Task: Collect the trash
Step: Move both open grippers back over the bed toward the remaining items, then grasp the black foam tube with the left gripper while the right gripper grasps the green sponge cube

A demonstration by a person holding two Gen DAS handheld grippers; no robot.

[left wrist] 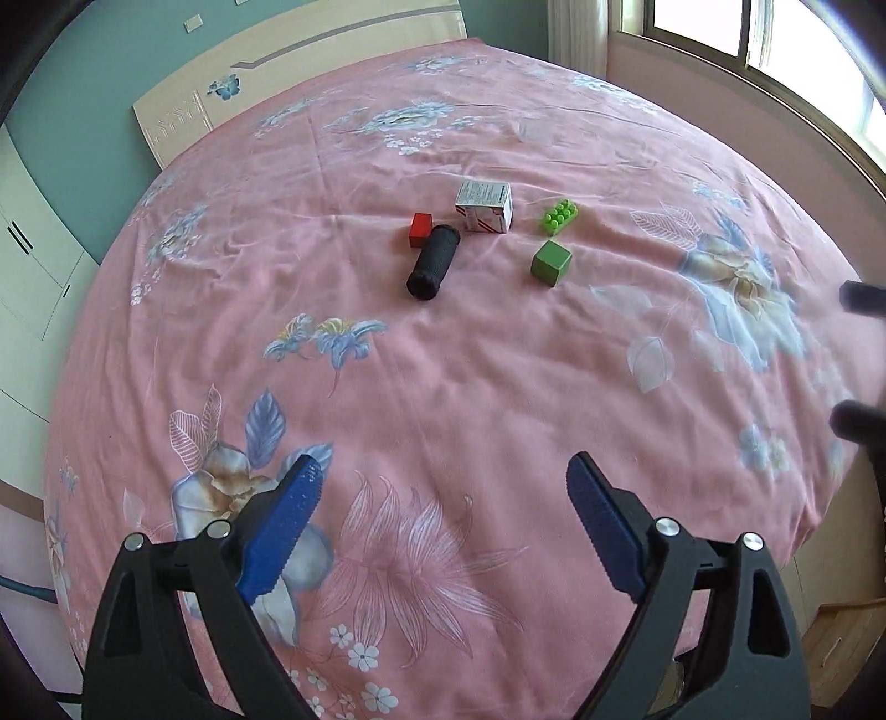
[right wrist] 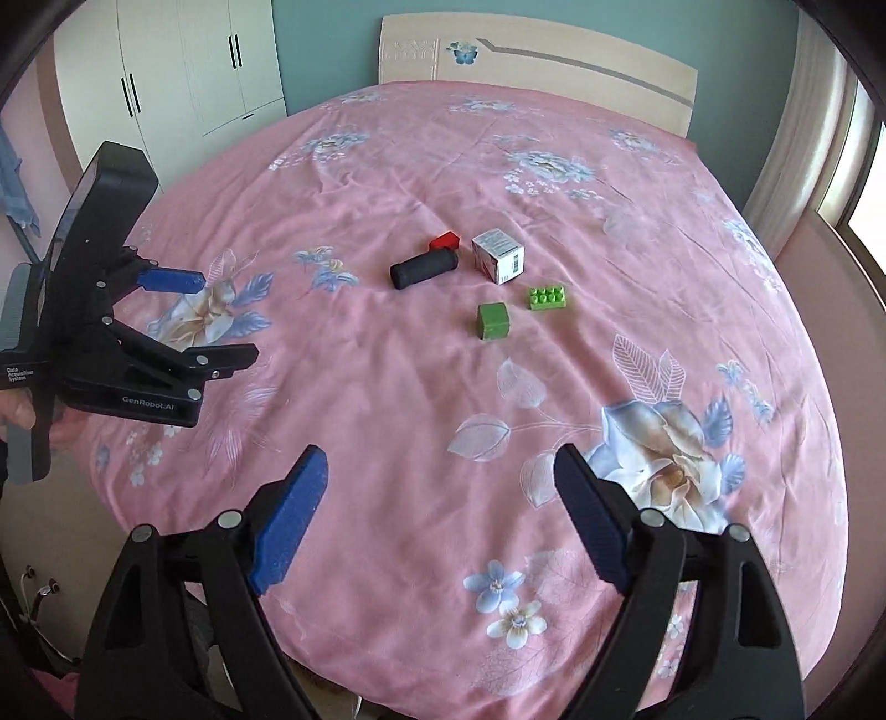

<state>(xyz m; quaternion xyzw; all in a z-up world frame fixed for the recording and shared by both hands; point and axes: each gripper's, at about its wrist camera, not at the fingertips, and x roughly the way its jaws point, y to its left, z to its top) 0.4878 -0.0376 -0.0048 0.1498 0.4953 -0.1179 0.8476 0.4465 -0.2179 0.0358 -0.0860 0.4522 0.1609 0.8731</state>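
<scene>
Several small items lie near the middle of a pink flowered bed (left wrist: 443, 387): a black cylinder (left wrist: 433, 262), a red block (left wrist: 420, 229), a small white carton (left wrist: 484, 207), a light green studded brick (left wrist: 557, 216) and a dark green cube (left wrist: 550, 262). In the right wrist view they are the cylinder (right wrist: 423, 268), red block (right wrist: 444, 240), carton (right wrist: 498, 256), brick (right wrist: 546, 296) and cube (right wrist: 492, 320). My left gripper (left wrist: 446, 471) is open and empty, well short of them; it also shows in the right wrist view (right wrist: 227, 315). My right gripper (right wrist: 440, 459) is open and empty.
A headboard (right wrist: 554, 50) stands at the far end of the bed (right wrist: 443, 415). A white wardrobe (right wrist: 183, 66) is at the left, a window (left wrist: 775, 33) at the right. Wooden floor (left wrist: 841, 653) shows past the bed's near right corner.
</scene>
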